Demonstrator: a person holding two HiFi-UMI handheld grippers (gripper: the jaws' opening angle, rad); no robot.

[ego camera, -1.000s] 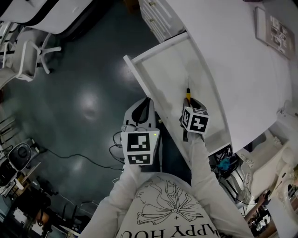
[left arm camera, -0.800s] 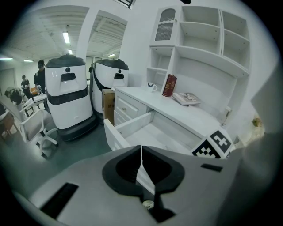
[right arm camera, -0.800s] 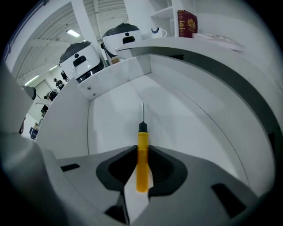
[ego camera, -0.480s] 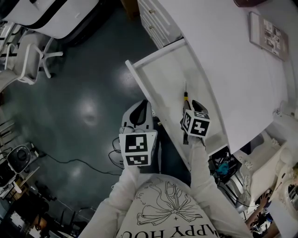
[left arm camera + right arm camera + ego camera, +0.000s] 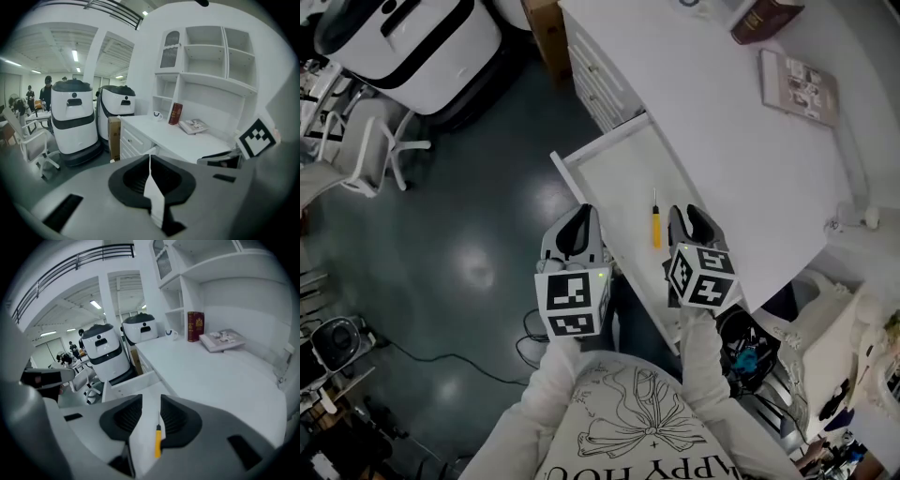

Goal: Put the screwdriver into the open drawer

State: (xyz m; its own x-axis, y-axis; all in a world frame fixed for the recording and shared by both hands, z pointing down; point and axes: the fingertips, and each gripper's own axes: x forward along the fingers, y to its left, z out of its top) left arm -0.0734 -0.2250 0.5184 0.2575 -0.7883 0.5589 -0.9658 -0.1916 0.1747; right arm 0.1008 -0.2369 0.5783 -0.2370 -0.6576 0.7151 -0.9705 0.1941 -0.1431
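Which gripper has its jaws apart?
The right gripper: its jaws have just opened, a gap between them and nothing held, the screwdriver lying in the drawer. The left gripper has its jaws pressed together.

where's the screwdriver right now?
Head view: the screwdriver lies loose in the open drawer, right of centre, just ahead of the right gripper, whose jaws have just been opening and hold nothing.

We see a white desk (image 5: pixel 750 141) with its drawer (image 5: pixel 609 178) pulled open above the dark floor (image 5: pixel 478 216). A yellow-handled screwdriver (image 5: pixel 655 225) lies flat on the drawer's bottom. On the desktop a dark red book (image 5: pixel 766 21) stands upright, with a booklet (image 5: pixel 799 86) lying flat near it and a mug (image 5: pixel 171 334) further along. A white chair (image 5: pixel 370 159) stands on the floor.
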